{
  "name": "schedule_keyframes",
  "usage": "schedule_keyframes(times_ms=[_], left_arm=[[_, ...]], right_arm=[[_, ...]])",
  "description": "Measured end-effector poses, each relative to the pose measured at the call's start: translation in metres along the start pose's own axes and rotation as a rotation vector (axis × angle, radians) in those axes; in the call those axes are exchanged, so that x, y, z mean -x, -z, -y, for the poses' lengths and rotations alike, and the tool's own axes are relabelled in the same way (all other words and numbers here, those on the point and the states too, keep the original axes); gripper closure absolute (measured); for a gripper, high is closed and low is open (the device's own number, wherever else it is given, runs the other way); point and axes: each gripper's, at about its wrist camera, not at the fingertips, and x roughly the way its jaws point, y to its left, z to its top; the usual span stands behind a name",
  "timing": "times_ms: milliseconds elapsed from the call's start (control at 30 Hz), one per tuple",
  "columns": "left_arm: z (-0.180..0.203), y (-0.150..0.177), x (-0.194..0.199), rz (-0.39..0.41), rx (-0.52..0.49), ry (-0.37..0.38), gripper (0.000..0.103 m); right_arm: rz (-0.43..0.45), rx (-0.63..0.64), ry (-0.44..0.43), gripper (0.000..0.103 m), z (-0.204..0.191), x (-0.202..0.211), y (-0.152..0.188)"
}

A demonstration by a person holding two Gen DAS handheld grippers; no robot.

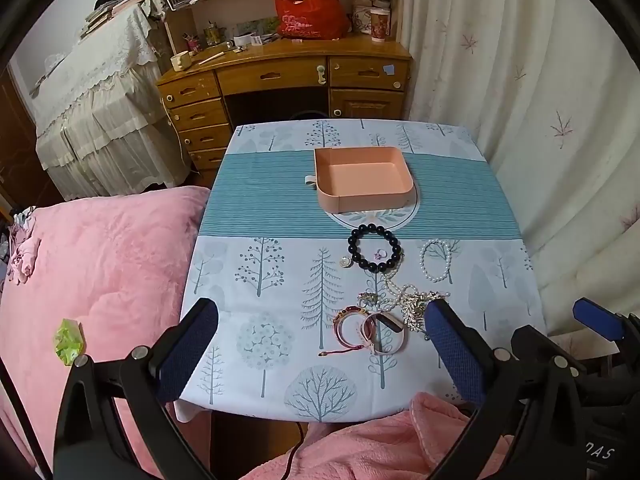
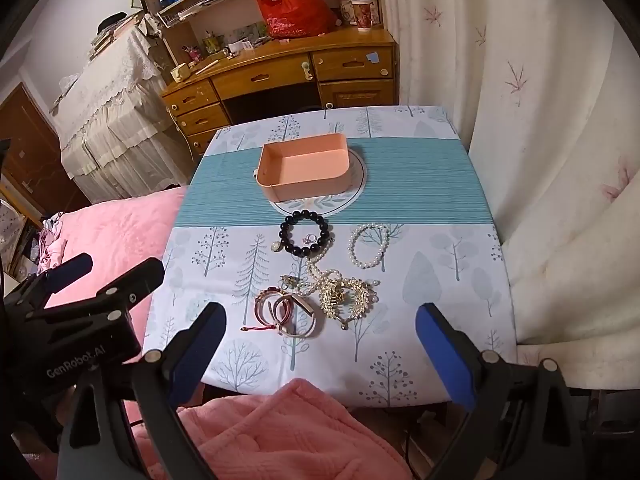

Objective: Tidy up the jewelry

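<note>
Beyond the jewelry pile (image 2: 320, 280), a pink tray (image 2: 306, 190) holds nothing.

A wooden desk with drawers (image 1: 280, 80) stands behind the table with the tree-print cloth (image 1: 260, 264); cream floral curtains (image 1: 540, 100) hang right, a pink quilted bed (image 1: 100, 272) lies left.

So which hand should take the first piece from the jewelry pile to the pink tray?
Probably right. The right tongs open squarely toward the pile, with the bangles and gold clip between their tips. The left tongs sit left of it. The pink tray is empty.
</note>
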Motion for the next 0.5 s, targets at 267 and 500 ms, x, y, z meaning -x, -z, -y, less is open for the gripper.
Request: schedule_keyframes(times_ms=[267,500], left_arm=[[0.000,-0.001,-0.001,0.004,0.000,-0.006,0.001],[0.004,-0.005,0.002,0.005,-0.004,-0.007,0.001]], right_arm=[[-0.003,0.000,-0.008,0.007,0.009,0.000,-0.008],[-0.001,0.000,-0.003,0.007,0.011,-0.001,-0.011]])
